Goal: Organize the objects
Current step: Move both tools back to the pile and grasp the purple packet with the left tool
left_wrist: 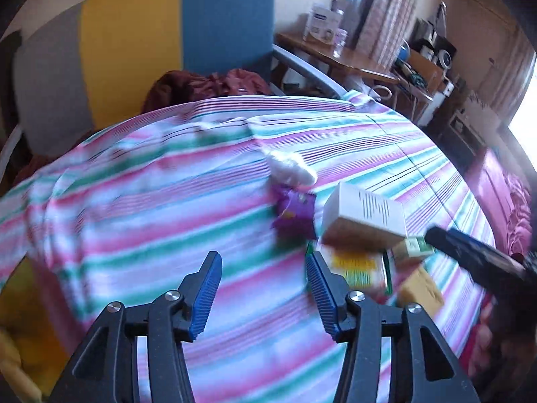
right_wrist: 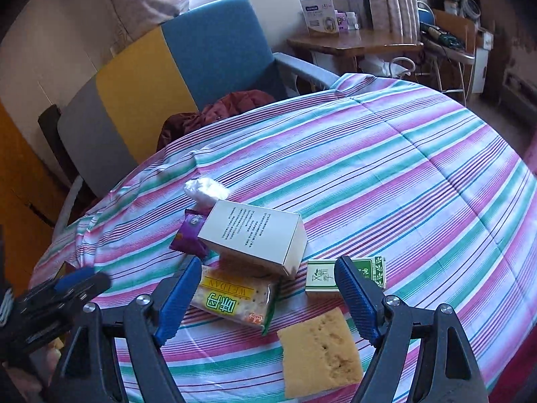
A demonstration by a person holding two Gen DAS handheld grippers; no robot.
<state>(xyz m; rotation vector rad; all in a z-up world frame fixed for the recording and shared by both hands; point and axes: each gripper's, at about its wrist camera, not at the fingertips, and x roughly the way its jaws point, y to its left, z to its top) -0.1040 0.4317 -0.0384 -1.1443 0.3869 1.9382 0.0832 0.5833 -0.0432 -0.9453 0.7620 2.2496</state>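
Both grippers gape, empty — cracker packet (right_wrist: 235,299) just ahead between right gripper (right_wrist: 265,288) jaws; left gripper (left_wrist: 265,285) beside pile.

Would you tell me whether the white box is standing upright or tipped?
Tipped: the white box leans at a slant, its lower edge resting on the cracker packet, printed face turned up.

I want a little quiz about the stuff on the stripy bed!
1. True or false: the white box leans on the cracker packet.
2. Which lies nearest the right gripper? A) yellow sponge B) white tissue wad C) purple snack packet
3. Fill in: the small box beside the sponge is white and ____.

Key: 1 true; 2 A; 3 green.
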